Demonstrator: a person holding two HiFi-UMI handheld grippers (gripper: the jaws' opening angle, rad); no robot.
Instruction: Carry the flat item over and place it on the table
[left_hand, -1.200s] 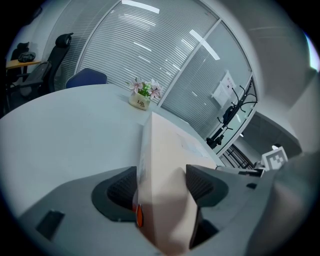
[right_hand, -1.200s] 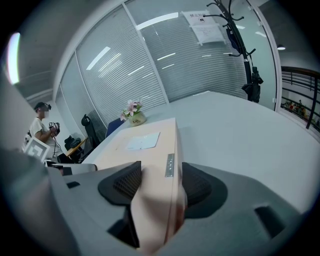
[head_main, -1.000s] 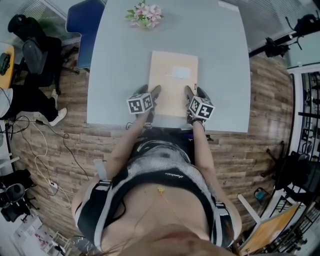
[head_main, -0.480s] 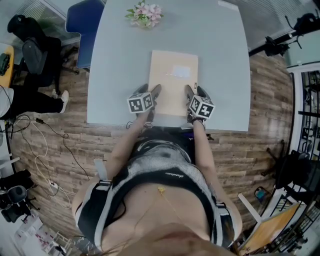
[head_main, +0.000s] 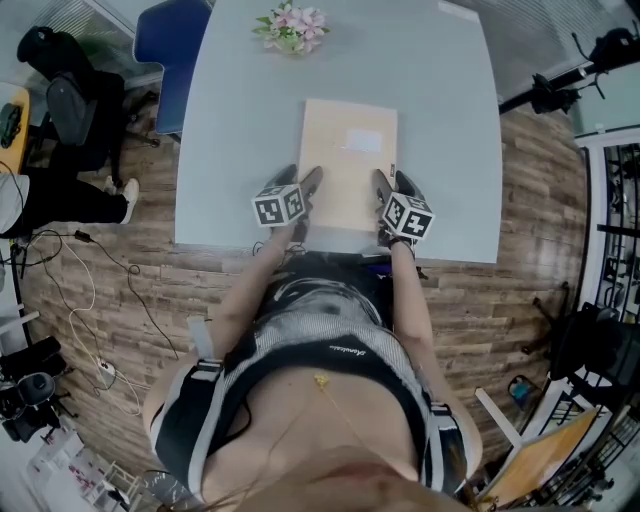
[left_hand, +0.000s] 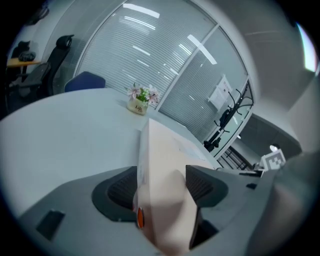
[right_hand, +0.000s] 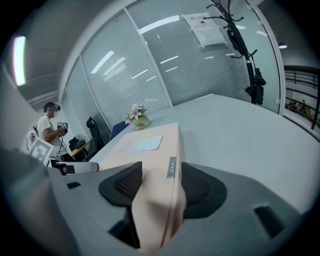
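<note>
A flat box (head_main: 348, 160), light brown, is seen lying on the grey table (head_main: 240, 130), close to the edge nearest the person. A white label (head_main: 363, 142) is stuck on its top. The near left corner of the box is held by the left gripper (head_main: 300, 178). In the left gripper view the box is seen between the two dark pads, and it is pressed by them from both sides. The near right corner is taken by the right gripper (head_main: 392, 182). Its jaws are set wide and are closing, and the thick edge of the box is seen between them. In the right gripper view both pads are laid against the box. A small silver strip (right_hand: 171, 167) is seen on the side of the box, beside the right pad. A little pot of pink flowers (head_main: 290, 28) is set at the far end of the table, well apart from the box. A blue chair (head_main: 168, 40) is placed by the far left corner of the table.
</note>
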